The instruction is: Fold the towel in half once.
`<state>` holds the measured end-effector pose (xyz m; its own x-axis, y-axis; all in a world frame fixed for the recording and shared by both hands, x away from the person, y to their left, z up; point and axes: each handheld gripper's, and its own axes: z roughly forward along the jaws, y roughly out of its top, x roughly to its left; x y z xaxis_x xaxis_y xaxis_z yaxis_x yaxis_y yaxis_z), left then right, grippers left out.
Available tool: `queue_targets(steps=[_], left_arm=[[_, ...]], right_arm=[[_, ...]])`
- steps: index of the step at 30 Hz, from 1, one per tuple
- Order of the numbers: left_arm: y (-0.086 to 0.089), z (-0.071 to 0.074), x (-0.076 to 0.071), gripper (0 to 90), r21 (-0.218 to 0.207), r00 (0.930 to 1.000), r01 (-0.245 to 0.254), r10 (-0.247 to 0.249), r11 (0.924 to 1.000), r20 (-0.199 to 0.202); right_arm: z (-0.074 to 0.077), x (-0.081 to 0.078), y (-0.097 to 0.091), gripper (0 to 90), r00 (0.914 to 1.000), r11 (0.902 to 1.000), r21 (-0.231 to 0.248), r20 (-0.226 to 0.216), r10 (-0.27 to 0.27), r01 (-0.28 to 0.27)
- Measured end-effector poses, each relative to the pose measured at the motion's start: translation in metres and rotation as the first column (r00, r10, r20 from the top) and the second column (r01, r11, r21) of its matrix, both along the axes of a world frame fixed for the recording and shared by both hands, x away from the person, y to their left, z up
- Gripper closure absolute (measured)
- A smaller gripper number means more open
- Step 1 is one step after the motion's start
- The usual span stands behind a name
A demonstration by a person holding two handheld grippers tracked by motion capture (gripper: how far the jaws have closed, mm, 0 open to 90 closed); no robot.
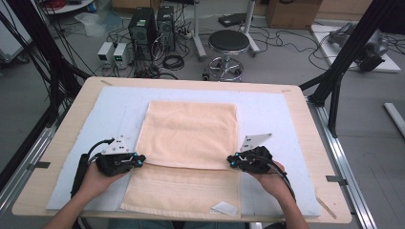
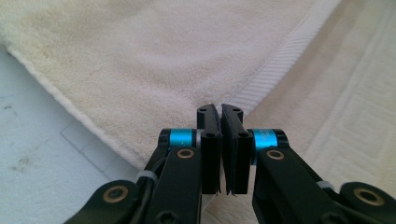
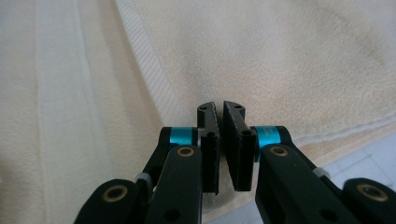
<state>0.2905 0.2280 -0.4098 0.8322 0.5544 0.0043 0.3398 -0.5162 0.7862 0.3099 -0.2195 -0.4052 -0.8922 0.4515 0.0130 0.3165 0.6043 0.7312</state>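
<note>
A cream towel point(image 1: 188, 143) is spread on a pale mat point(image 1: 272, 112) on the tabletop point(image 1: 310, 143), its far part folded back over the rest so that a banded hem runs across it from side to side, with a single layer left bare toward the person. The left gripper point(image 1: 139, 161) is set at the left end of that folded edge and the right gripper point(image 1: 231, 161) at the right end. In the left gripper view the jaws are seen drawn almost together, a thin slit between the pads, with the ribbed hem point(image 2: 275, 70) running in just at their tips; the right gripper view shows the same at the other corner point(image 3: 154, 79). Whether cloth is actually pinched cannot be told from either view — the tips hide the spot. The towel is judged light, soft and limp: it will sag between two holds and will not keep a shape when lifted. The terry pile should give good friction, so slipping is unlikely if the bite is deep enough. The woven hem is the firmest part — the corners of the folded layer are the best places to be held, both at once, so that the edge stays straight.
</note>
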Motion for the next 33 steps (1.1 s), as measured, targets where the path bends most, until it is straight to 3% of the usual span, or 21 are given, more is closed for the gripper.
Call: queue_targets(steps=[7,15,21,27,31,33], left_arm=[[0.001,0.010,-0.023,85.9,-0.020,0.9994,0.022,-0.021,0.9996,0.026],[0.006,0.007,-0.058,85.9,0.012,0.9982,0.056,-0.056,0.9984,0.021],[0.010,0.003,-0.077,85.9,0.049,0.9960,0.089,-0.089,0.9948,0.005],[0.009,-0.002,-0.088,85.8,0.073,0.9918,0.128,-0.127,0.9891,-0.011],[0.008,-0.004,-0.094,85.9,0.063,0.9891,0.146,-0.144,0.9873,-0.030],[0.007,-0.003,-0.096,85.9,0.071,0.9878,0.155,-0.153,0.9854,-0.031]], right_arm=[[0.015,-0.020,-0.005,85.2,0.9989,0.9994,0.013,0.036,0.031,-0.031],[0.014,-0.049,-0.003,85.2,0.9959,0.9963,0.005,0.027,0.086,-0.086],[0.006,-0.067,0.005,85.2,0.9880,0.9876,-0.035,0.016,0.154,-0.153],[-0.001,-0.074,0.004,85.2,0.9765,0.9762,-0.027,-0.021,0.215,-0.215],[-0.003,-0.079,0.002,85.2,0.9707,0.9710,-0.022,-0.039,0.237,-0.238],[-0.003,-0.081,0.001,85.2,0.9634,0.9642,-0.014,-0.049,0.264,-0.265]])
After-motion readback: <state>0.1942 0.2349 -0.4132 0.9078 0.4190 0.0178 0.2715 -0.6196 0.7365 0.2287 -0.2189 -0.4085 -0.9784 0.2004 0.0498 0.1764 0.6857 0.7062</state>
